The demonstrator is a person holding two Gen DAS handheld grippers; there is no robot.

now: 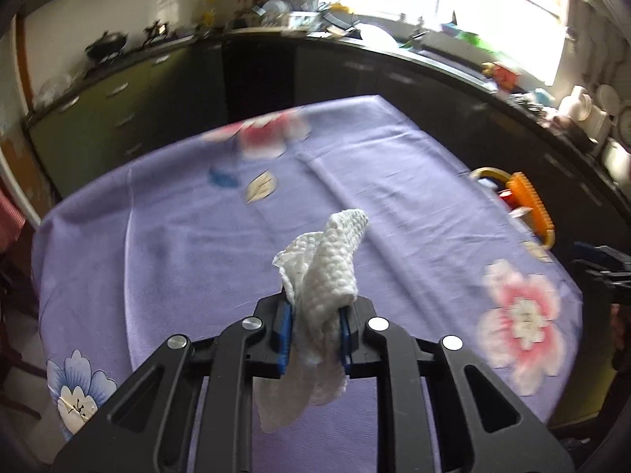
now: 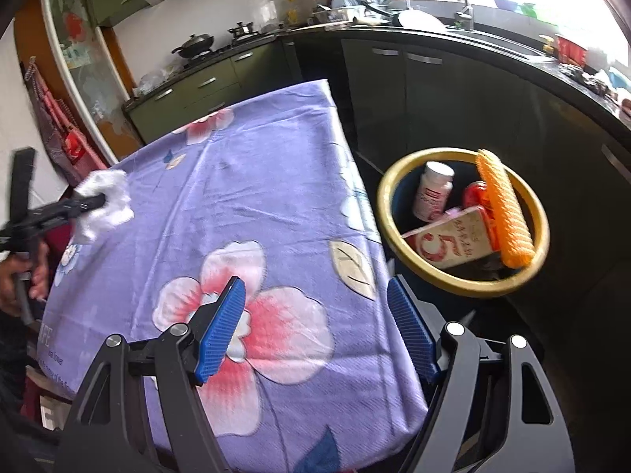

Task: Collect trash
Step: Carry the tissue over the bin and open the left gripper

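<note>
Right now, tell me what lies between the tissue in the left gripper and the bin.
Only bare purple floral tablecloth. In the right wrist view nothing stands between the tissue and the gold-rimmed bin off the table's edge.

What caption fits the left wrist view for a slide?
Left gripper shut on a crumpled white paper towel, held above the purple floral tablecloth.

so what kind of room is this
Most likely a home kitchen: a wok on a stove along green cabinets, a sink tap by the window, and a table under a purple floral cloth.
</note>
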